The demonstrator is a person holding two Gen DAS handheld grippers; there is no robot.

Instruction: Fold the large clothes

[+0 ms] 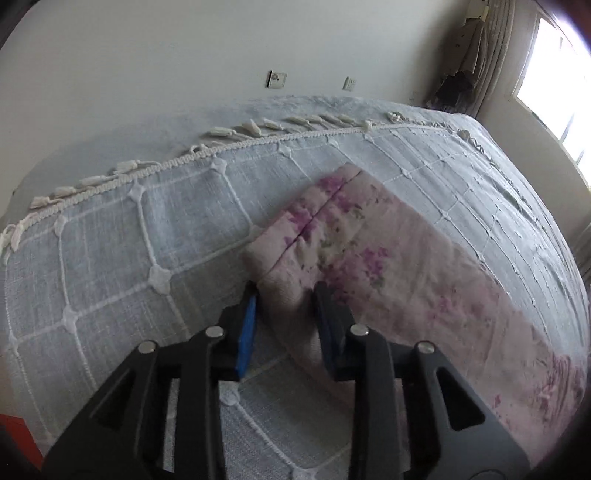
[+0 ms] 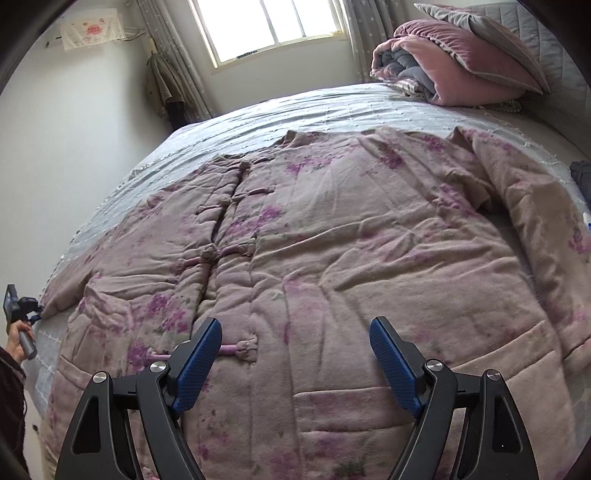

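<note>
Padded jacket point(image 2: 332, 240), pinkish with purple flowers, is spread front-up across the bed point(image 2: 314, 107), lying on the grey checked bedspread point(image 1: 110, 258) and covering most of it. Its knot-button placket point(image 2: 221, 229) runs up the middle toward the collar, which points at the window point(image 2: 269, 26) end of the bed. One sleeve point(image 2: 535, 206) stretches toward the side of the bed where the rolled pink quilt point(image 2: 443, 74) and a pillow point(image 2: 480, 33) are stacked; the other sleeve point(image 1: 351, 240) reaches to the opposite edge of the bed.

Left gripper point(image 1: 286, 299) is right at that second sleeve's cuff point(image 1: 284, 295). The cuff end sits between the fingers: the right-hand one rests against the fabric, while the blue pad point(image 1: 246, 339) on the other side looks just clear of it, so it's a loose straddle and not a real pinch. In the right wrist view this gripper shows up tiny at the bed's edge, held in a hand point(image 2: 18, 338).

Right gripper point(image 2: 295, 332) hangs over the jacket's lower front, near the hem end of the bed, fingers spread wide with nothing in them. The lowest knot button point(image 2: 240, 349) sits just inside its left-hand finger, and a patch pocket point(image 2: 351, 410) lies below the gap.
</note>
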